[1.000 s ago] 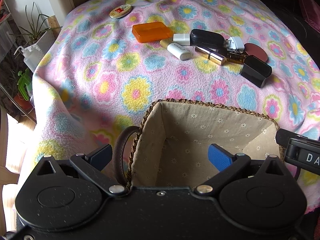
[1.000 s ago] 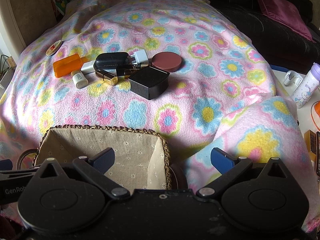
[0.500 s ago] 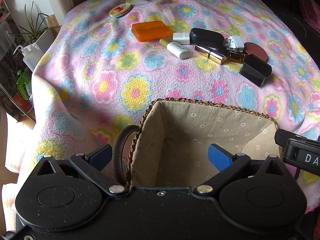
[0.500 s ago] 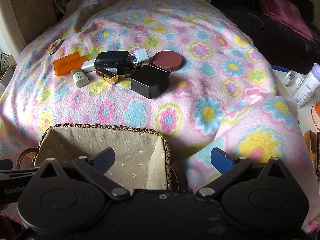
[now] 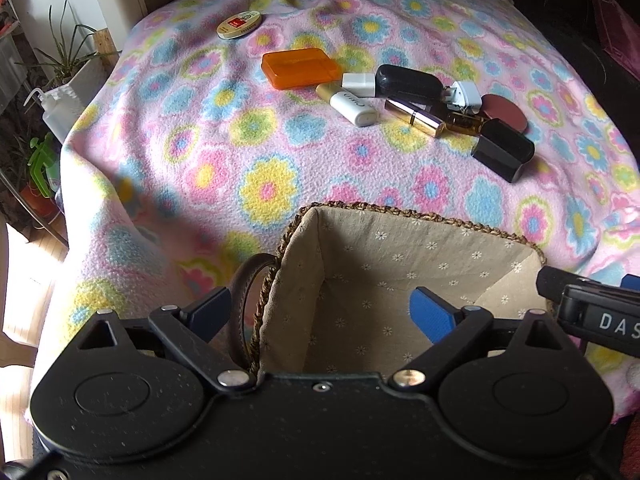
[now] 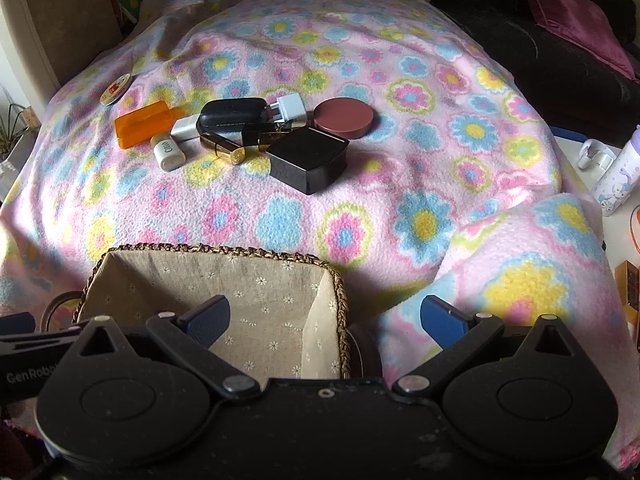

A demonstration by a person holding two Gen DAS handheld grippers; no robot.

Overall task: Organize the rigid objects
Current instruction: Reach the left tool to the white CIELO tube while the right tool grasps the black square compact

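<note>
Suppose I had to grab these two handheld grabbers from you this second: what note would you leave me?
Left gripper: open, nothing held; its fingers have just been closing a little and straddle the left wall of the woven basket with beige floral lining.
Right gripper: open, nothing held, straddling the basket's right wall.
Basket: nothing visible inside.
All still on the pink flowered blanket: orange plastic case, black glossy box, brown round compact, gold lipstick tube, and other small items clustered there; a round tin lies apart.
Done: nothing. Left: everything.

Both tools (image 5: pixel 320 314) (image 6: pixel 324 322) wide open, empty
</note>
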